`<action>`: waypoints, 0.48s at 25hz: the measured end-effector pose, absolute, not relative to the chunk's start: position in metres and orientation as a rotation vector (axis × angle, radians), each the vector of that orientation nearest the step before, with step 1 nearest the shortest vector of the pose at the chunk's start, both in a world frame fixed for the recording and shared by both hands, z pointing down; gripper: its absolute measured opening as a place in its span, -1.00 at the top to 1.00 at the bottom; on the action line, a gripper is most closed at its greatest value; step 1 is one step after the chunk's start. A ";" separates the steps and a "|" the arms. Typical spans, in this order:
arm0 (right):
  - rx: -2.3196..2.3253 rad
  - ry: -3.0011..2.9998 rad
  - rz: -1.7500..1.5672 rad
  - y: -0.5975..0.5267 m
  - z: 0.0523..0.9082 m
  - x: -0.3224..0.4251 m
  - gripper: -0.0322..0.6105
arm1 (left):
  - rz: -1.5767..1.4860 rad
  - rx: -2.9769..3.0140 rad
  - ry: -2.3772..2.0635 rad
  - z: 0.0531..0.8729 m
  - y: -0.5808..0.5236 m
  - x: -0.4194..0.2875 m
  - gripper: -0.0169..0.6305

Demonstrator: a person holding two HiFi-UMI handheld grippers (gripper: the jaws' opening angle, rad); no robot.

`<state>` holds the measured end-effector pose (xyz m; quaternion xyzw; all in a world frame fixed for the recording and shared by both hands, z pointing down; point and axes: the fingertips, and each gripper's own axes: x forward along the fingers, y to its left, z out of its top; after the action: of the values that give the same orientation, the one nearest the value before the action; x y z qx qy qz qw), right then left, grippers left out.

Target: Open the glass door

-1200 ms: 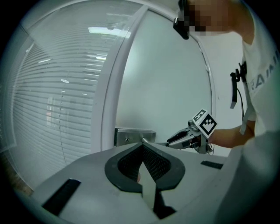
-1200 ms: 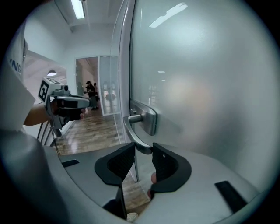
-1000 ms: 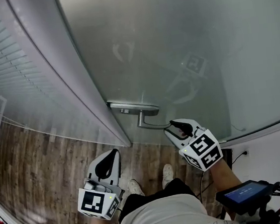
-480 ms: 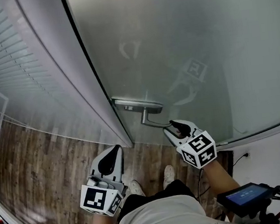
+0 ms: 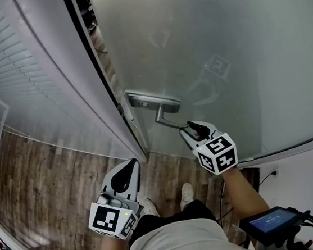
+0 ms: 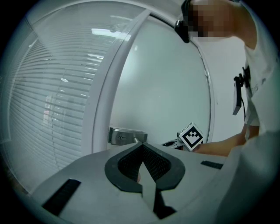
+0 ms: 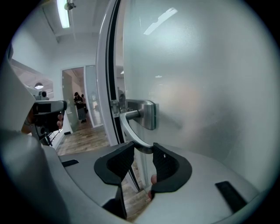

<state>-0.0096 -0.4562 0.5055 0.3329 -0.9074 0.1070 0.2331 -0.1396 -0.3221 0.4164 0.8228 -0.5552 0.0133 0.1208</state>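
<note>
Wood-plank floor [image 5: 50, 180] runs under your feet, and a white wall panel with blinds [image 5: 3, 72] fills the left of the head view. Beside it, the frosted glass door [image 5: 220, 40] takes up most of what you see. It stands slightly ajar: a dark gap shows between its left edge and the frame [image 5: 84, 91], and through that gap the right gripper view shows a bright corridor with people far off.

On the door near that edge is a metal plate [image 5: 152, 99], and the handle [image 5: 166, 120] curves out of it toward you and to the right.

Your right gripper [image 5: 192, 127] is at the free end of the handle. Its two dark pads sit on either side of the lever tip and are clamped on it, standing fairly wide apart with the metal between them.

Your left gripper [image 5: 126, 167] hangs lower, over the floor and well apart from the door, pointing toward the frame. Its jaws are pressed together at the tips with nothing between them.

At the lower right, a small screen [image 5: 270, 223] on a stand sits just behind your right arm.
</note>
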 end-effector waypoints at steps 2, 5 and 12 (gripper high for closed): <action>0.923 -2.488 0.299 -0.462 0.504 -0.010 0.48 | 0.037 2.407 -1.618 0.415 -0.322 -0.138 0.97; 0.939 -2.488 0.296 -0.469 0.501 -0.007 0.48 | 0.033 2.409 -1.623 0.413 -0.321 -0.136 0.97; 0.966 -2.470 0.179 -0.490 0.479 -0.003 0.49 | 0.021 2.398 -1.643 0.409 -0.320 -0.143 0.97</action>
<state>-0.0034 -0.4904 0.4786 0.3530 -0.9022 0.0653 0.2393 -0.1432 -0.3197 0.4094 0.8193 -0.5613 0.0072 0.1173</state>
